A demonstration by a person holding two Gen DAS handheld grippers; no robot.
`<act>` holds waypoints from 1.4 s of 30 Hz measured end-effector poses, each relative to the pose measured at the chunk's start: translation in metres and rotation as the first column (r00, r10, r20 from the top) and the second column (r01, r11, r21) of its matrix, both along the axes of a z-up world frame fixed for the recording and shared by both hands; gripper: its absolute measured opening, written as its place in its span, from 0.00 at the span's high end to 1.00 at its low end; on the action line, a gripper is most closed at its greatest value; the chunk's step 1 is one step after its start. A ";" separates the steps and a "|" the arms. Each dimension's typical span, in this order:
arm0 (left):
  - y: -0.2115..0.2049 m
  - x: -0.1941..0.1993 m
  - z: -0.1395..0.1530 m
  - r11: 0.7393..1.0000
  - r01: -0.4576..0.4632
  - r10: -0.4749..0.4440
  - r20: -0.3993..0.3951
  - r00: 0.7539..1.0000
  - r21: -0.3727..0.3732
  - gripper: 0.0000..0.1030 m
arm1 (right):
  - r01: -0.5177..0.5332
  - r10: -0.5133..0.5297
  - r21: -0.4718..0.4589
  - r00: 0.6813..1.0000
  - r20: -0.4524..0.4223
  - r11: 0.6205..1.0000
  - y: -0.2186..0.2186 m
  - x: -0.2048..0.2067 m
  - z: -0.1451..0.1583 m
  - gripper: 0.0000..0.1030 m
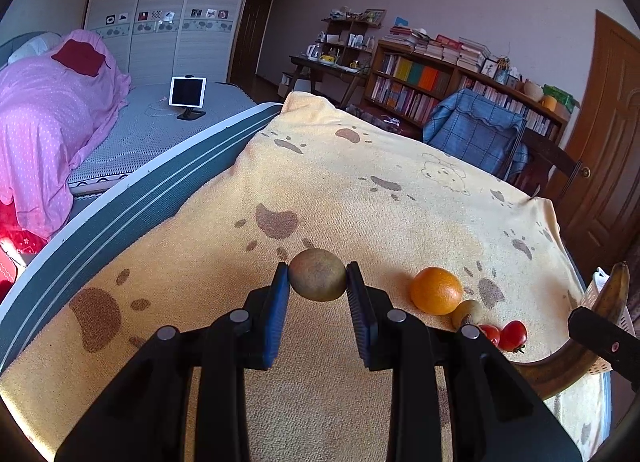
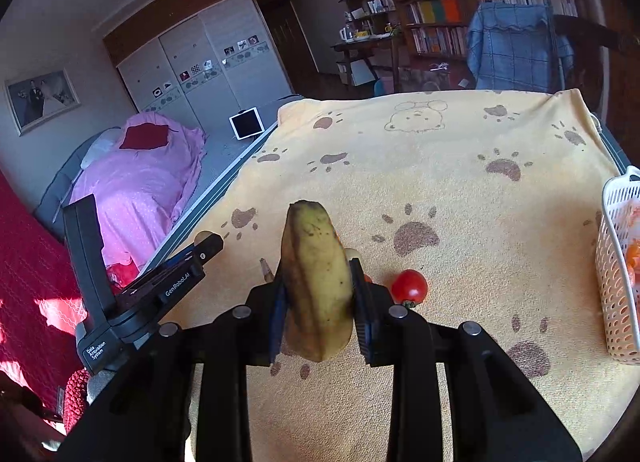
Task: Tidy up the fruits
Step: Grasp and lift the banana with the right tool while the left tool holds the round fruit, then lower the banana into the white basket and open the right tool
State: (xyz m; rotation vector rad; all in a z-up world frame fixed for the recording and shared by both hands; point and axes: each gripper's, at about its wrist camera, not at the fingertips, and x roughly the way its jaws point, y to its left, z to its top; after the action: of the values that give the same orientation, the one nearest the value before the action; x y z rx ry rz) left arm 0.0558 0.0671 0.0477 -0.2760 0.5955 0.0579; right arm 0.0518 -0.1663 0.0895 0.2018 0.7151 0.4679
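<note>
Right now both sets of jaws are clamped on fruit. The left gripper [image 1: 318, 282] pinches a brownish-green kiwi [image 1: 317, 280] between its blue pads, the fruit sitting right at the fingertips above the yellow paw-print towel [image 1: 360, 190]. The right gripper [image 2: 320, 294] is closed across the middle of a spotted banana [image 2: 316, 282], which stands nearly upright between the pads, clear of the towel.

Further out, an orange [image 1: 436, 290] lies on the towel to the right of the kiwi, with a second small kiwi [image 1: 466, 312] touching it and two cherry tomatoes [image 1: 504, 336] just beside that. A white perforated basket [image 2: 618, 274] sits at the towel's right edge, with something orange already inside it.

The step in hand looks like carrying the gripped fruit to the basket. For the banana, I would keep the squeeze steady and gentle; the skin looks ripe and would likely bruise. It is held near its middle, so it should stay balanced, but a quick swing could let it pivot between the pads. Lift it over the basket's rim before lowering, and let go only once it rests inside. The kiwi is held only at the pad tips, so keep that hand level and slow, or it may roll out.
</note>
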 end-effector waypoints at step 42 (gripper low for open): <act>-0.032 -0.006 0.001 0.976 0.217 -0.217 0.030 0.976 0.013 0.72 | 0.504 -0.505 0.129 0.863 -0.031 0.854 -0.255 -0.029 0.020 0.71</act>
State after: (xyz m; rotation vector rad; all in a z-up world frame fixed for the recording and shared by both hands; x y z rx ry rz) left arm 0.0497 0.0348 0.0484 -0.2010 0.5914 -0.1544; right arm 0.0224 -0.4209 0.1097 0.5013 0.5969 0.0086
